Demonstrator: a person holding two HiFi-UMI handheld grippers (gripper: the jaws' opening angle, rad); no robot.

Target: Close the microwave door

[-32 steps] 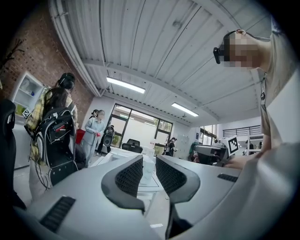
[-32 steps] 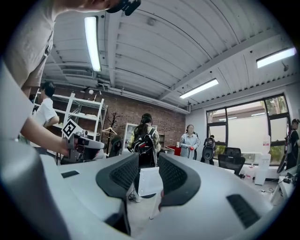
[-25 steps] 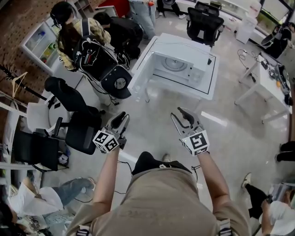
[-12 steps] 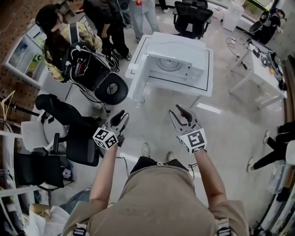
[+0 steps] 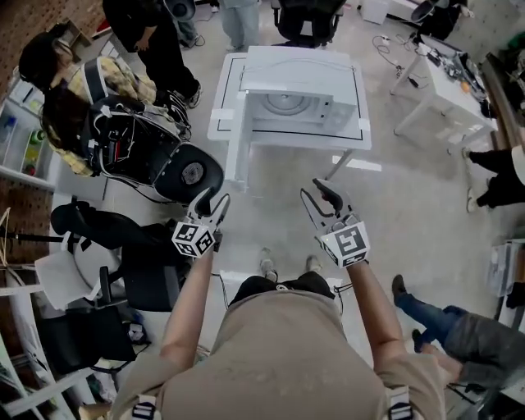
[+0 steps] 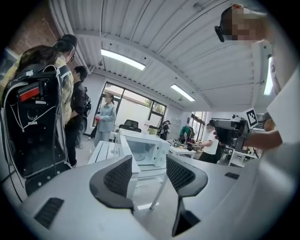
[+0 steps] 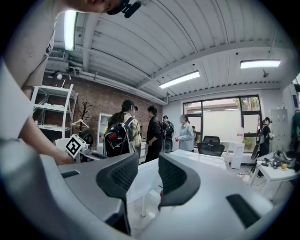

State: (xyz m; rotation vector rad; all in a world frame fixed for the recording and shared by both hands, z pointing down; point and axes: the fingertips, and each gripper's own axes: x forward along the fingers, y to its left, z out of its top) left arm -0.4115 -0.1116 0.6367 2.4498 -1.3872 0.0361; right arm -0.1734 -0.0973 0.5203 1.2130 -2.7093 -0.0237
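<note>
A white microwave stands on a white table ahead of me, its door swung open to the left and the turntable visible inside. In the left gripper view the microwave lies beyond the jaws. My left gripper hovers well short of the table; its jaws are opening with nothing between them. The right gripper is level with it on the right, open and empty, also well short of the table.
People with a black backpack rig stand left of the table. Black office chairs crowd the left side, and another stands behind the table. A white desk is at the right, with a seated person's legs at lower right.
The table and microwave have drawn nearer in the head view as I walk forward. Both grippers advanced with me. The left jaws have spread apart from nearly shut.
</note>
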